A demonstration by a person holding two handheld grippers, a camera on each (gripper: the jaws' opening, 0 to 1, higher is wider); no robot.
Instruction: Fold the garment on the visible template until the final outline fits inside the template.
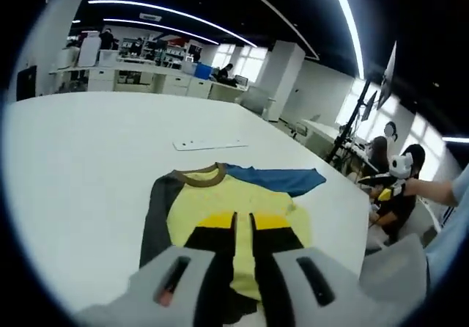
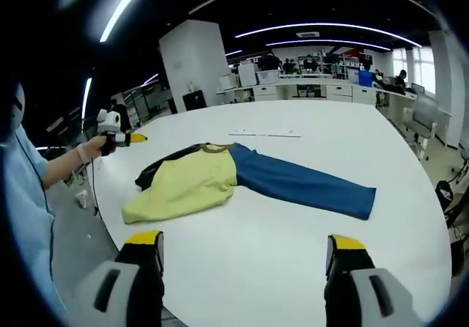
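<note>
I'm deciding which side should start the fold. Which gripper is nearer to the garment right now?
Left. The left gripper hangs right over the garment, jaws nearly shut. The right gripper is open, back from the garment with bare table between.

Left tool (image 1: 242, 228): jaws nearly closed, a narrow gap between the yellow-tipped fingers, raised above the garment (image 1: 234, 210). Right tool (image 2: 245, 250): jaws spread wide, empty, short of the garment's near edge. In the right gripper view, the person's hand (image 2: 91, 151) carries the left tool.

White table (image 2: 278, 268) bears garment (image 2: 220, 177) and perhaps a flat strip (image 2: 265, 133).
</note>
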